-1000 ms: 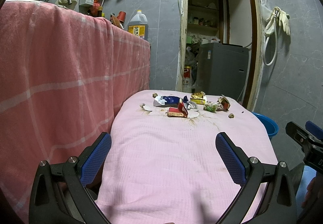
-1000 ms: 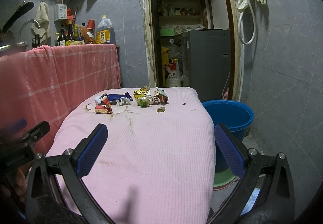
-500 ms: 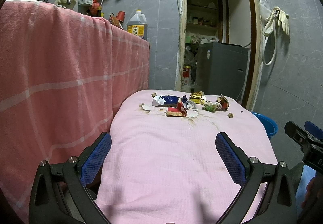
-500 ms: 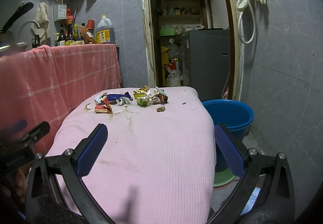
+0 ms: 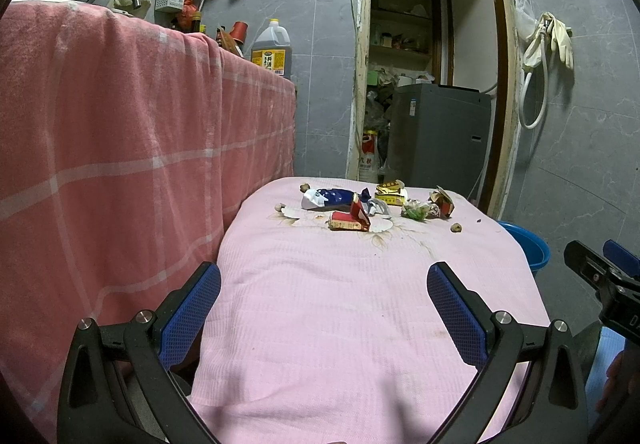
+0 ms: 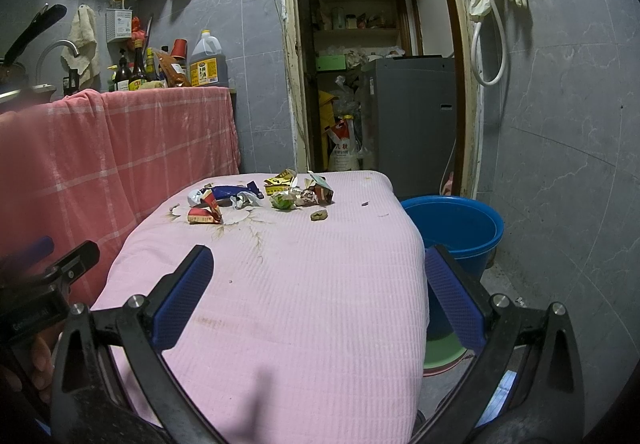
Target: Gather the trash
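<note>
Trash lies clustered at 12 o'clock on the far end of the pink-covered table, well apart from both tools. Left gripper and right gripper hover over the near end, fingers spread wide, holding nothing. Blue bucket stands at 2 o'clock beside the table.

Trash lies on the table's far end (bucket right).

White sack in the doorway showing "几秋" in red, oil jug label bearing Chinese characters too small to read, wrappers on the worktop printing nothing legible
</note>
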Demonstrator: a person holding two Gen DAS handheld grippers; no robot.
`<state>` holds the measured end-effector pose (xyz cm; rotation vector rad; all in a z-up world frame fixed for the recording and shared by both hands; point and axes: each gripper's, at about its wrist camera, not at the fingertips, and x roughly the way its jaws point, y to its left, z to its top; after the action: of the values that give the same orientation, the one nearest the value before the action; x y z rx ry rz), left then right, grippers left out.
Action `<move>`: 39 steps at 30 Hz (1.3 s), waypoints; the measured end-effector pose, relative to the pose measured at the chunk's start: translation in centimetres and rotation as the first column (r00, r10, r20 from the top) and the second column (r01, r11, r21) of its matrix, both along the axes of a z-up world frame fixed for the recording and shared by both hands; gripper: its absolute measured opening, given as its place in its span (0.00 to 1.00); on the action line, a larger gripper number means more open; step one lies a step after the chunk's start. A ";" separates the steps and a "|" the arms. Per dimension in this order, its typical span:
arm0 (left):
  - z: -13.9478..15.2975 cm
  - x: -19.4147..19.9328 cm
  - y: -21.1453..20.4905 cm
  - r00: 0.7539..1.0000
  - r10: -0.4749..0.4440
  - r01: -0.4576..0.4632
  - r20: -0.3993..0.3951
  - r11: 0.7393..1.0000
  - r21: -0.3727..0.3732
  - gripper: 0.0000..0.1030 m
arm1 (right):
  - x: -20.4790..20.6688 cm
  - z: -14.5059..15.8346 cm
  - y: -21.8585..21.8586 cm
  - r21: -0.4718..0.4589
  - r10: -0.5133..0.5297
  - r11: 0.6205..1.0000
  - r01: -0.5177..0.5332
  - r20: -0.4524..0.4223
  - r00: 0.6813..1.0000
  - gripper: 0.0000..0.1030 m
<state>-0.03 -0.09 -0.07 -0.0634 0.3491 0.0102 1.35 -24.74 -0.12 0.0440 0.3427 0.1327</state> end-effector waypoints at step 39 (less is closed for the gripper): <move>-0.6 1.9 0.2 0.999 -0.022 0.019 -0.041 0.996 -0.090 0.98 | 1.0 -1.0 -0.6 0.032 -0.008 0.999 0.009 -0.035 0.999 1.00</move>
<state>1.85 0.10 -0.63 -0.1488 0.3920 -0.0247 2.36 -25.34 -1.08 0.0797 0.3748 0.1290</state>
